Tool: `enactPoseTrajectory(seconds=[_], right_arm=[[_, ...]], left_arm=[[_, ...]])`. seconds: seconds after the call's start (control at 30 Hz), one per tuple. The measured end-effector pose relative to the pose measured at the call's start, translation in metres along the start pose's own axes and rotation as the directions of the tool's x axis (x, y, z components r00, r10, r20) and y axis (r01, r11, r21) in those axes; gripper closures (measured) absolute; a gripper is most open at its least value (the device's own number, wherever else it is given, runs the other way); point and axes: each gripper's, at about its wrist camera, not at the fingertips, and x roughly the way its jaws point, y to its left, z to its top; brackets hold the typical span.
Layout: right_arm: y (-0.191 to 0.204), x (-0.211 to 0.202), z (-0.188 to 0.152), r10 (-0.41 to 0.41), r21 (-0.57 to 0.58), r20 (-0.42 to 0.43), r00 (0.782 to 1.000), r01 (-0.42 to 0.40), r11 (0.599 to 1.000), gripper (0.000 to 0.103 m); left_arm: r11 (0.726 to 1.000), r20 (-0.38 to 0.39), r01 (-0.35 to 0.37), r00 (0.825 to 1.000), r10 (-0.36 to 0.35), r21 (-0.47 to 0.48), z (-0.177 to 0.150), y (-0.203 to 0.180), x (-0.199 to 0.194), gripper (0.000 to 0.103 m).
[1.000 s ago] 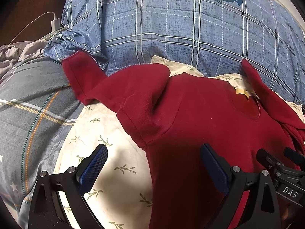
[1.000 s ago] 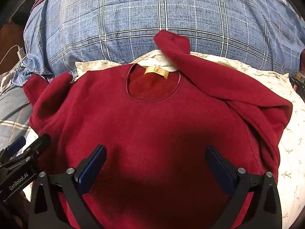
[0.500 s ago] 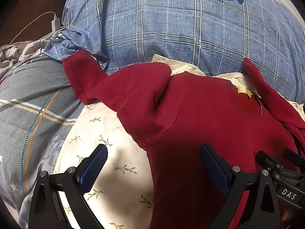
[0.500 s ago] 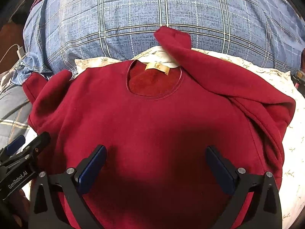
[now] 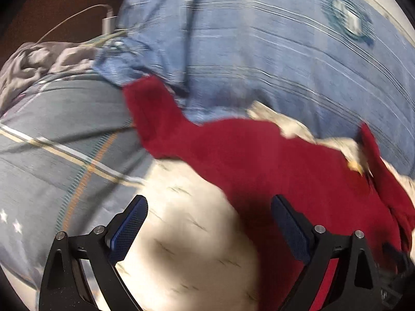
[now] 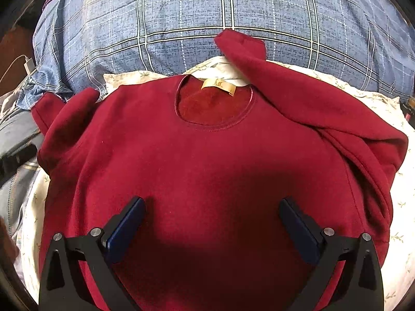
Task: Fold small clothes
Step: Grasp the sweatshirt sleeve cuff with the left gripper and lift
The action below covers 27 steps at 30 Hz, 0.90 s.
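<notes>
A small dark red sweatshirt (image 6: 207, 160) lies front up on a cream leaf-print sheet (image 6: 384, 103), its neck hole with a tan label (image 6: 219, 86) at the far side. One sleeve (image 6: 311, 101) lies folded over the shoulder at the right; the other sleeve (image 5: 153, 108) reaches out to the left onto the bedding. My right gripper (image 6: 211, 223) hovers open over the sweatshirt's lower chest, holding nothing. My left gripper (image 5: 208, 223) is open over the sheet at the sweatshirt's left edge (image 5: 259, 160), in a blurred view.
A blue plaid pillow (image 6: 207, 13) lies just behind the sweatshirt. A grey-blue checked quilt (image 5: 52, 134) and crumpled grey cloth (image 5: 33, 62) lie to the left, with a white charger cable (image 5: 103, 20) beyond them. The other gripper's dark tip (image 6: 15, 158) shows at the far left.
My left gripper has swung to the left, away from the sweatshirt's body and toward the outstretched sleeve; its view is now blurred. The right gripper has barely moved.
</notes>
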Motion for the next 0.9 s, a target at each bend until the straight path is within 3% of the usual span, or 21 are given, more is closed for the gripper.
enactPoseTrajectory(seconds=[0.2,0.37,0.6,0.67,0.77,0.8,0.87,0.9], right_arm=[[0.002,-0.001,-0.001,0.005,-0.015,-0.004,1.000,-0.005,1.000,0.000],[0.003,0.001,-0.001,-0.002,-0.029,-0.006,1.000,0.002,1.000,0.000],[0.004,0.002,-0.001,-0.007,-0.051,-0.013,1.000,0.006,0.999,0.000],[0.005,0.003,-0.001,-0.012,-0.059,-0.015,1.000,0.011,0.998,0.000],[0.008,0.006,0.000,-0.026,-0.075,-0.024,0.999,0.025,0.997,0.000],[0.007,0.006,0.001,-0.023,-0.076,-0.028,0.999,0.021,0.997,0.000],[0.006,0.007,0.002,-0.016,-0.071,-0.032,0.999,0.013,0.997,0.000],[0.005,0.007,0.002,-0.013,-0.069,-0.031,0.999,0.010,0.998,0.000]], left_arm=[[0.988,0.026,-0.146,0.989,0.148,-0.053,0.044,0.031,0.031,0.010],[0.952,0.009,-0.307,0.952,0.307,-0.008,0.070,0.037,0.081,0.021],[0.927,-0.004,-0.374,0.927,0.374,-0.022,0.093,0.046,0.134,0.021],[0.921,0.034,-0.389,0.921,0.389,-0.009,0.097,0.043,0.139,0.021],[0.923,0.028,-0.386,0.922,0.385,0.015,0.101,0.037,0.148,0.021],[0.926,0.033,-0.377,0.926,0.377,0.015,0.105,0.038,0.153,0.026],[0.931,0.037,-0.365,0.930,0.365,0.021,0.106,0.036,0.156,0.047],[0.933,0.031,-0.358,0.933,0.357,0.025,0.108,0.035,0.161,0.065]])
